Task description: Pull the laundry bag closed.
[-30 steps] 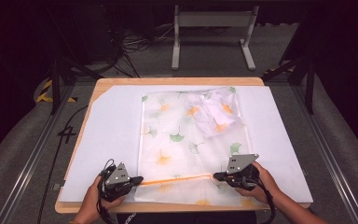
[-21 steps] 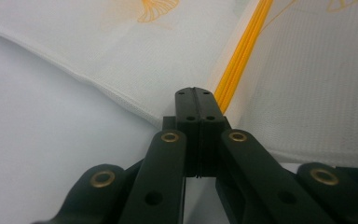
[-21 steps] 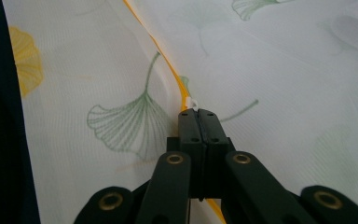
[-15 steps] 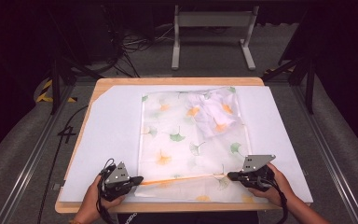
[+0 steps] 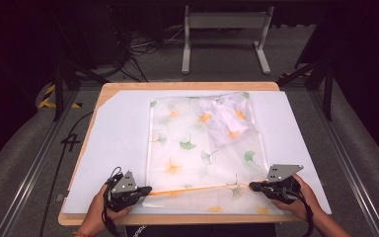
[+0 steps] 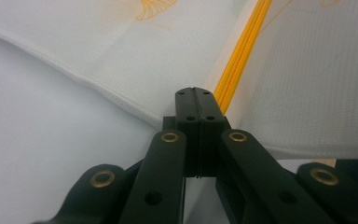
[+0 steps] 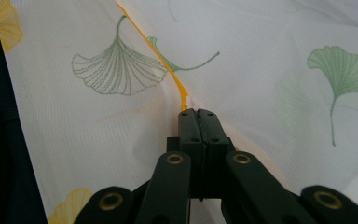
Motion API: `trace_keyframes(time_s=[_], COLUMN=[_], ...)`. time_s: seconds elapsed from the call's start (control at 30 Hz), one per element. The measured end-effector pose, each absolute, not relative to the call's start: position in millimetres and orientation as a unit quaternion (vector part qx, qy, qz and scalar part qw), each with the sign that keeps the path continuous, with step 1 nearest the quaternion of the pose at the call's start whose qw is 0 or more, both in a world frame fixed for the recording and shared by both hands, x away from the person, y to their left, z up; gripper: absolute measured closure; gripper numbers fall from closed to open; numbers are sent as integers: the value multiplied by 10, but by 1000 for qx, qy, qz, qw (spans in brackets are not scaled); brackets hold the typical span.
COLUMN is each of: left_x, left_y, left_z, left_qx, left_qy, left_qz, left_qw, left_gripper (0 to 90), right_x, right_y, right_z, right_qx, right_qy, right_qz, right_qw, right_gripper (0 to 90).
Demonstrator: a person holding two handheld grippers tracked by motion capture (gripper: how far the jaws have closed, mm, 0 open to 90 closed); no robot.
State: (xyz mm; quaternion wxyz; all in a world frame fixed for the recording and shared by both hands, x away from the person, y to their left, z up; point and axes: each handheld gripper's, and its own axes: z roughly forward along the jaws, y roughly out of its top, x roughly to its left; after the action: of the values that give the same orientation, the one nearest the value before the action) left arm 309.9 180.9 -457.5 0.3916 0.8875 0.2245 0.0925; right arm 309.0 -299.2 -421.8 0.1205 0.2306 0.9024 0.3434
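So starting at the 7 o'clock corner of the table (image 5: 103, 98), the left gripper (image 5: 145, 189) has its jaws pressed together on the near-left edge of the sheer cloth (image 5: 187, 143), right where the orange band (image 5: 197, 188) meets the hem; the left gripper view shows the pinch pretty clearly, fabric tucked between the closed jaws. The cloth itself, printed with green and orange ginkgo leaves, lies spread on the white sheet (image 5: 118, 138) in the middle of the table, with a bunched, wrinkled patch (image 5: 224, 118) up around 1 o'clock. The orange band runs taut across the near end from one gripper to the other. Over at 5 o'clock the right gripper (image 5: 253, 186) is also clamped shut on the cloth at the band's other end, and the right gripper view shows the fabric puckering right at its tips. My worry: this stuff looks thin and slippery, and both pinches look like they're on very little material, so pulling the hands apart any harder could slide an edge out or snag the weave. Lifting unevenly would probably drag that crumpled patch along instead of flattening it.
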Motion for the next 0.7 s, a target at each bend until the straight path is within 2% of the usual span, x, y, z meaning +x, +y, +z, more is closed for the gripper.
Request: trace_keyframes(time_s=[0.7], left_x=[3105], left_y=[1811], left_z=[-4574], left_qx=[888], left_qy=[224], left_qz=[91], left_qw=[392], left_gripper=[900], right_x=[3032], right_y=[-3276], right_z=[-4140], right_qx=[249], right_qy=[896], right_qz=[344], right_qw=[129], right_gripper=[899])
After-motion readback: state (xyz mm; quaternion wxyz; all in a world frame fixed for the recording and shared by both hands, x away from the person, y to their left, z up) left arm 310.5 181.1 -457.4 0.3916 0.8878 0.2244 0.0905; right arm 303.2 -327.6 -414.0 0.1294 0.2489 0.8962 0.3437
